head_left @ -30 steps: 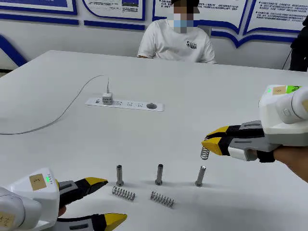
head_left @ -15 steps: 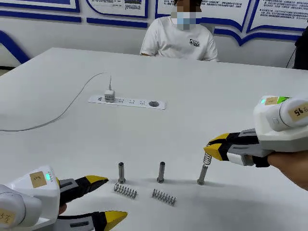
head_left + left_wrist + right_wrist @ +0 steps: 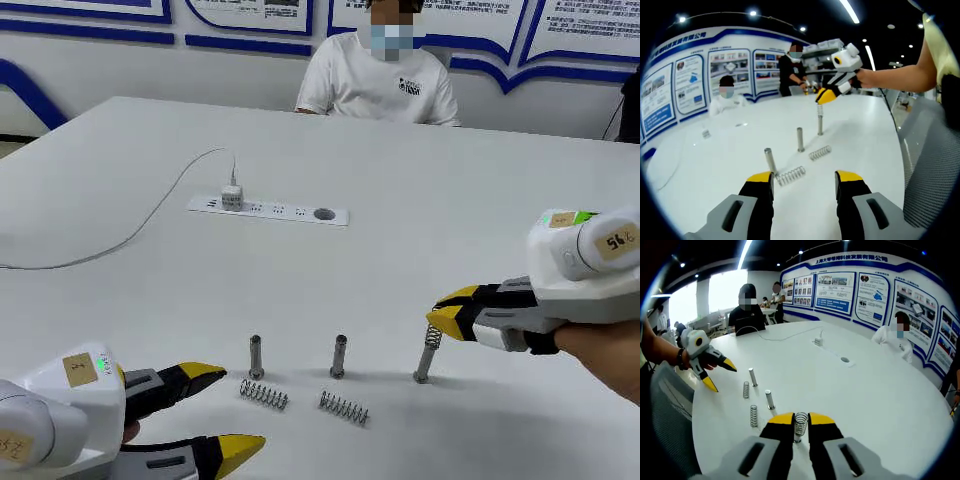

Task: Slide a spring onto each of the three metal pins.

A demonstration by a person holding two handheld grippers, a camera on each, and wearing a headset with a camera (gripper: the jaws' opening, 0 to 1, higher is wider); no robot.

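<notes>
1. Spring [image 3: 432, 337] held upright between yellow tips of R gripper [image 3: 437, 312]. Jaws clamped on its coils, confirmed in right gripper view.
2. Lower end of spring is over top of right pin [image 3: 424, 368], w/ bare shank showing below coils. Pin appears to lean slightly.
3. Mid pin [image 3: 339, 356] and left pin [image 3: 256, 356] upright and bare, in one row w/ right pin, toward near edge of tabletop [image 3: 400, 200].
4. Two loose springs lie flat just on near-edge side of the row: one [image 3: 263, 394] by base of left pin, other [image 3: 343, 406] by base of mid pin. Contact w/ pins not clear.
5. L gripper [image 3: 238, 407] low at near-left part of tabletop, jaws spread wide, nothing between them. Tips point toward the left-hand loose spring, close but apart.
6. Power strip [image 3: 270, 211] approx mid-tabletop, well apart from pins. White charger [image 3: 232, 196] plugged in at its left end, cable [image 3: 130, 235] curving off toward left edge.
7. Person [image 3: 378, 70] seated at far edge.
</notes>
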